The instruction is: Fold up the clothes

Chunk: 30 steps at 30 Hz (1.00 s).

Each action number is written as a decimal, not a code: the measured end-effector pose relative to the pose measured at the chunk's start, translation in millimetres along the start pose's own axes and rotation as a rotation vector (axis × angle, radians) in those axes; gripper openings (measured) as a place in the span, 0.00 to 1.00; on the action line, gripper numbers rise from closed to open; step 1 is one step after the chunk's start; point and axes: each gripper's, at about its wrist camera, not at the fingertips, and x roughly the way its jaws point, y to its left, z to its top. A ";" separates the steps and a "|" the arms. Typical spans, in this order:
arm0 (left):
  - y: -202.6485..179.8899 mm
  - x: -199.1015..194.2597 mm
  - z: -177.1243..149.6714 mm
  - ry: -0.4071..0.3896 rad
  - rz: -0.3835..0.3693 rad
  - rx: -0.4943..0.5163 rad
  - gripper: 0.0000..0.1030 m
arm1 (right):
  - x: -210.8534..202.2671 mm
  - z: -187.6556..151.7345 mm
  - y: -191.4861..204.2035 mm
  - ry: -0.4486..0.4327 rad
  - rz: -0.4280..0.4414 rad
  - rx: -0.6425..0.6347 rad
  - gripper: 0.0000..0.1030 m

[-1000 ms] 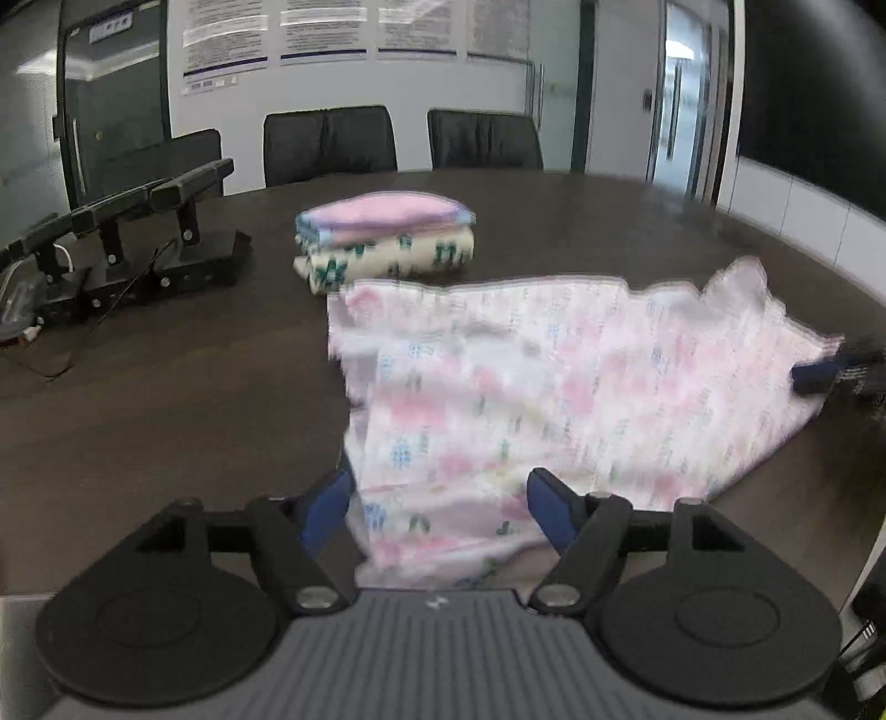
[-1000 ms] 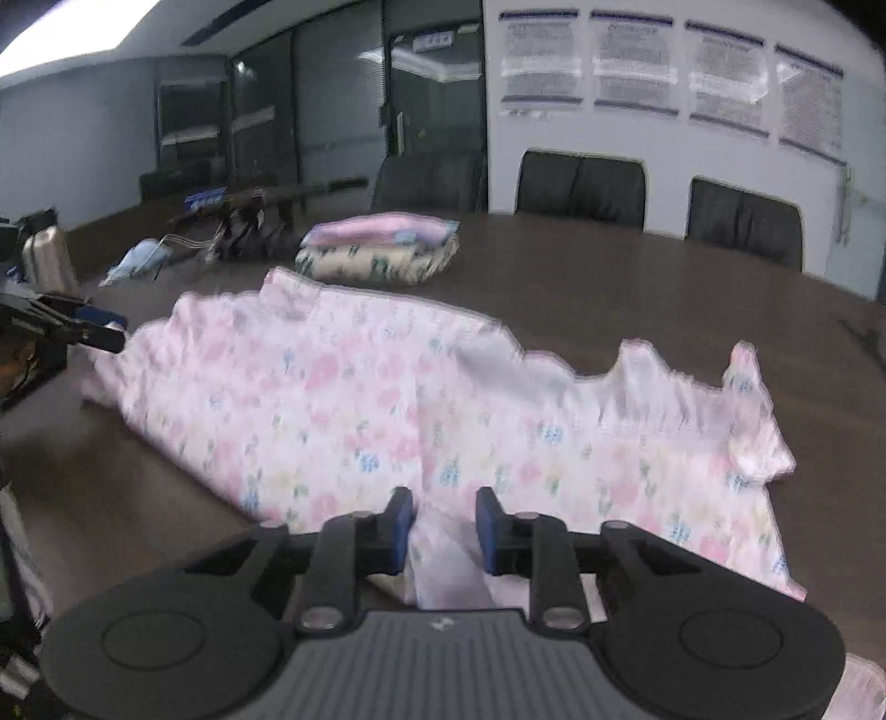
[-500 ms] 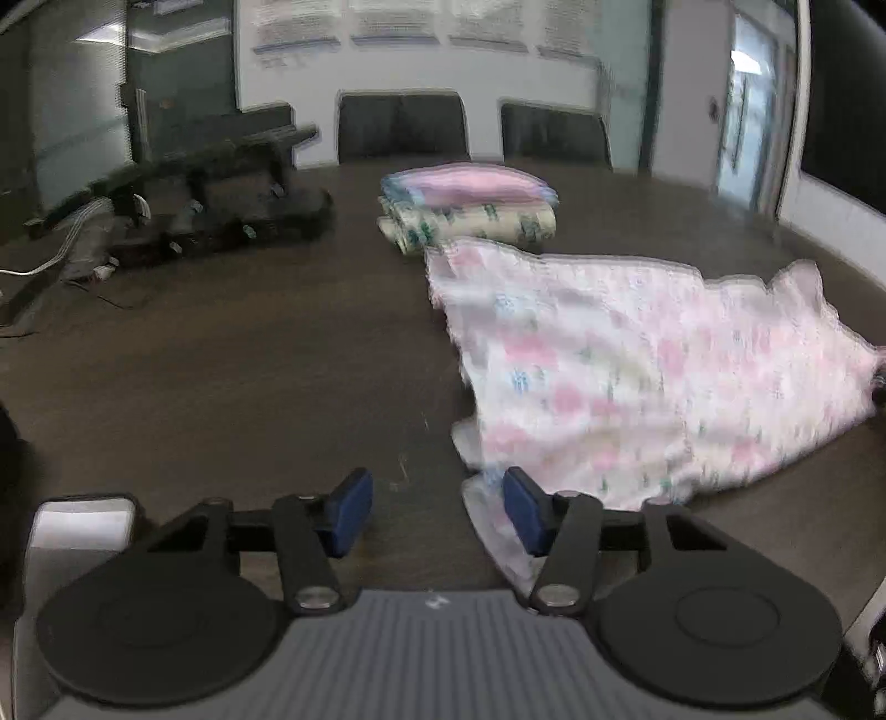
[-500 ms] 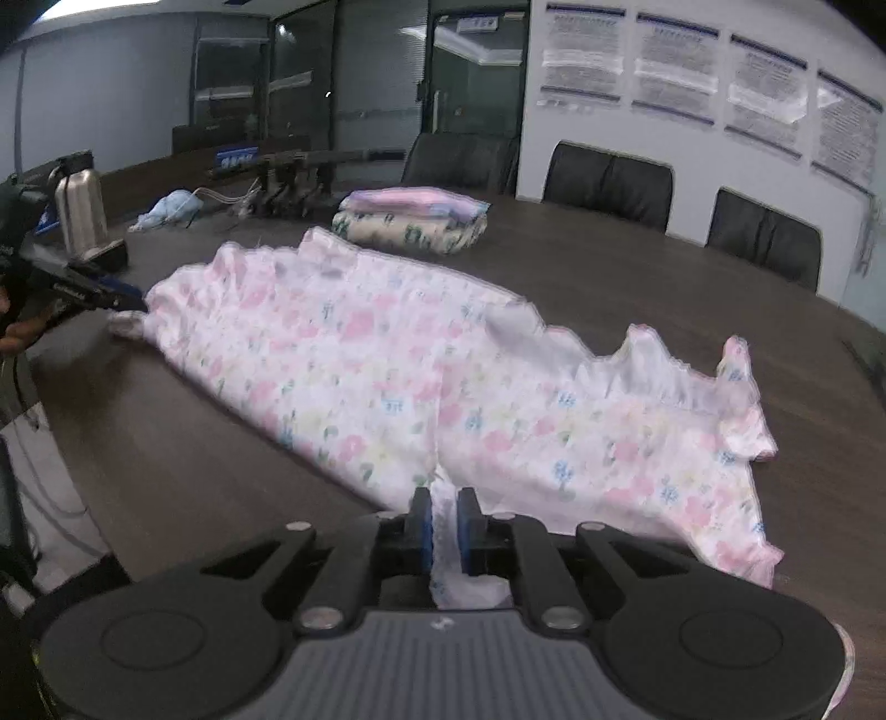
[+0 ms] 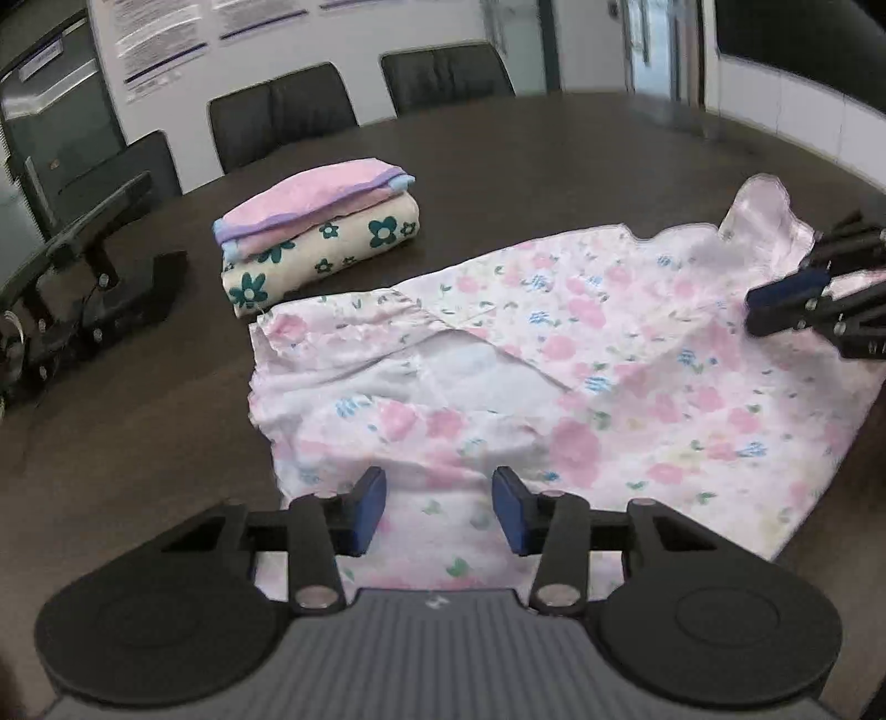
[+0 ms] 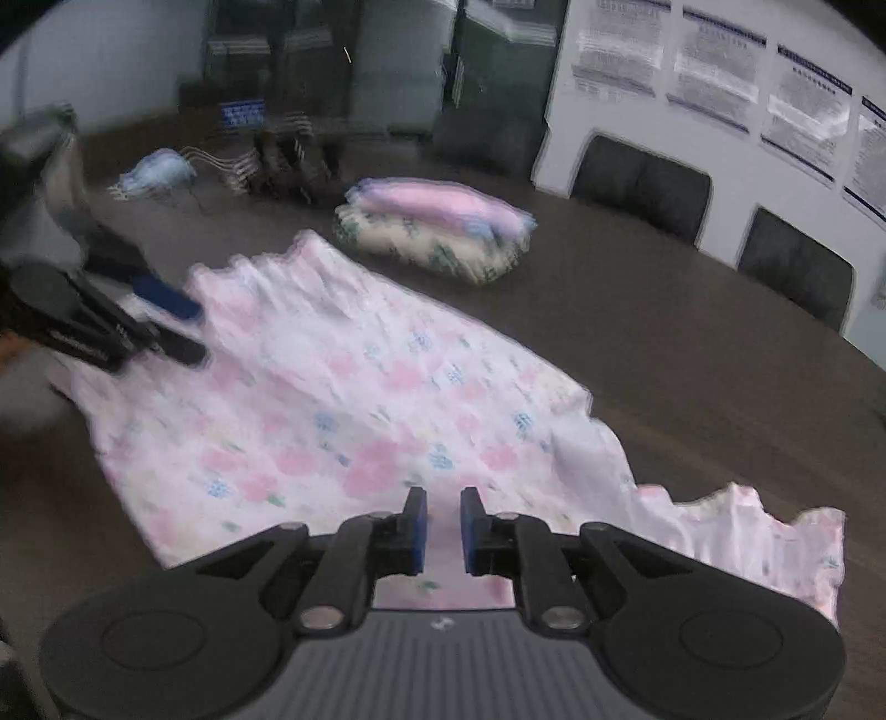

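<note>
Left wrist view: your left tongs (image 5: 439, 512) are closing, blue pads either side of the near edge of the pink floral cotton garment (image 5: 554, 376) spread on the dark wooden table (image 5: 526, 160). Your right tongs (image 6: 441, 529) pinch its opposite hem. A folded stack of clothes (image 5: 321, 235) sits beyond.

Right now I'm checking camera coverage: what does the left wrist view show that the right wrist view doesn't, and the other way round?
Only the left wrist view shows the doorway at the far right and the black stands up close. Only the right wrist view shows a pale blue bundle and the ruffled end of the floral garment. Both share the dark table, the spread floral garment, the folded stack, chairs, wall posters, and each other's gripper: right gripper, left gripper.
</note>
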 end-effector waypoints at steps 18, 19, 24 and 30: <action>114.8 104.0 58.1 -0.002 -0.076 -0.343 0.63 | 106.9 65.5 -109.8 0.073 0.000 0.414 0.31; 114.1 106.1 57.1 0.012 -0.091 -0.347 0.58 | 105.9 65.1 -109.1 0.077 0.005 0.408 0.30; 108.3 100.8 53.5 0.014 -0.129 -0.335 0.35 | 99.0 60.6 -104.4 0.072 0.039 0.378 0.27; 104.8 95.8 54.7 0.022 -0.139 -0.329 0.14 | 91.7 63.0 -102.7 0.057 0.072 0.394 0.15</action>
